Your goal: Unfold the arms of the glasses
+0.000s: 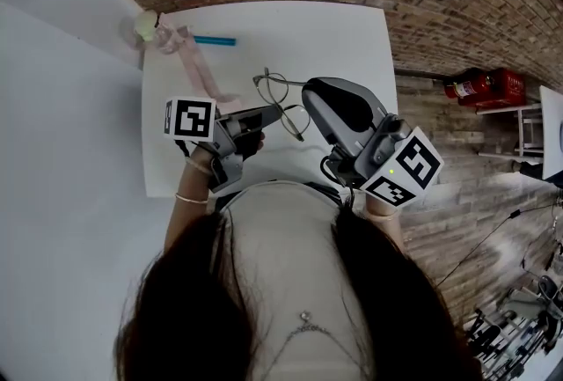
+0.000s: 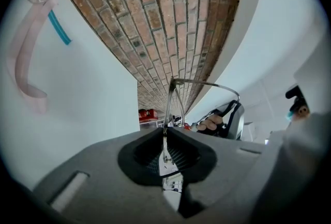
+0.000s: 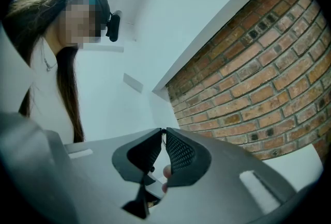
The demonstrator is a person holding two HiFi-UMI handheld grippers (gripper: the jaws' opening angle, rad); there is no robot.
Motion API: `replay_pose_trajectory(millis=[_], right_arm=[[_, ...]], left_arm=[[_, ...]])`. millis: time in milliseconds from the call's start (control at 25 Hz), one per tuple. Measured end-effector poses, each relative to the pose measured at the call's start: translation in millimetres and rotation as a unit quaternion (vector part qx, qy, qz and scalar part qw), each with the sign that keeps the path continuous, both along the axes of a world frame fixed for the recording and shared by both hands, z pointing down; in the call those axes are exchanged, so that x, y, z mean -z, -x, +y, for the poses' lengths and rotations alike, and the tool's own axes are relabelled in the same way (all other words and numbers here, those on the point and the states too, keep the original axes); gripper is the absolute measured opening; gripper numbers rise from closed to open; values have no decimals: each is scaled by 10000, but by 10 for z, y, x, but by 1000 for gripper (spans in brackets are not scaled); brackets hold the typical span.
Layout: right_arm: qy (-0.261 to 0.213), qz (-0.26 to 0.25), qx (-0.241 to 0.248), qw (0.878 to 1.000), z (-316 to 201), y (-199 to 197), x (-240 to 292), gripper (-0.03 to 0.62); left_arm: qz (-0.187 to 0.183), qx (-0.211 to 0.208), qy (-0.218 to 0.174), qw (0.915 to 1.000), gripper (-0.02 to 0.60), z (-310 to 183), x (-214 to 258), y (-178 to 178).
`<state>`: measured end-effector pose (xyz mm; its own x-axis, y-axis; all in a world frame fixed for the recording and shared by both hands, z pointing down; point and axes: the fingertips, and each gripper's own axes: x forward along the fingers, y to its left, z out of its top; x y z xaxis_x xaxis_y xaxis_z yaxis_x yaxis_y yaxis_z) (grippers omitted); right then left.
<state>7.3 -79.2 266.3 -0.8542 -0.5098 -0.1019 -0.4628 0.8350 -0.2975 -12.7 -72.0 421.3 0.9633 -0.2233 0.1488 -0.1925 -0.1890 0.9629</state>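
Glasses (image 1: 274,91) held toward the table's (image 1: 334,36) near edge, wire frame clenched in left gripper (image 2: 165,135); right gripper (image 3: 163,131) clenched, empty.

The glasses (image 1: 274,91) are over the middle of the table (image 1: 352,36), pinched by the left gripper (image 1: 280,112) from their left, with the right gripper (image 1: 310,94) just beside them at the right. Behind them, near the far left corner, a ribbon (image 1: 195,64) lies with a thin stick (image 1: 215,41) at its right.
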Motion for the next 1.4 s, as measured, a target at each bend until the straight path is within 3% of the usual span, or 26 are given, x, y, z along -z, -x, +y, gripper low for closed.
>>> replay_pose_trajectory(millis=[80, 320, 800, 1000, 1160, 1280, 1400], right_arm=[[3, 0, -8, 10000, -2, 7, -3, 32], [0, -29, -24, 10000, -20, 9, 24, 32], [-20, -12, -47, 10000, -38, 20, 22, 32], [-34, -23, -90, 10000, -44, 11, 18, 35], [-22, -49, -122, 9999, -52, -5, 15, 38], [-12, -50, -134, 9999, -52, -11, 13, 40], [1, -55, -135, 9999, -47, -12, 13, 51]], left_arm=[[92, -34, -13, 10000, 21, 14, 28, -28], [-202, -117, -85, 9997, 21, 32, -40, -24], [-291, -254, -143, 9992, 21, 76, -77, -73], [-201, -166, -101, 9996, 21, 48, -69, -55], [96, -63, 25, 9999, 21, 35, -8, -68], [55, -11, 19, 10000, 21, 21, -34, -43], [394, 48, 132, 9991, 21, 27, 61, -83]])
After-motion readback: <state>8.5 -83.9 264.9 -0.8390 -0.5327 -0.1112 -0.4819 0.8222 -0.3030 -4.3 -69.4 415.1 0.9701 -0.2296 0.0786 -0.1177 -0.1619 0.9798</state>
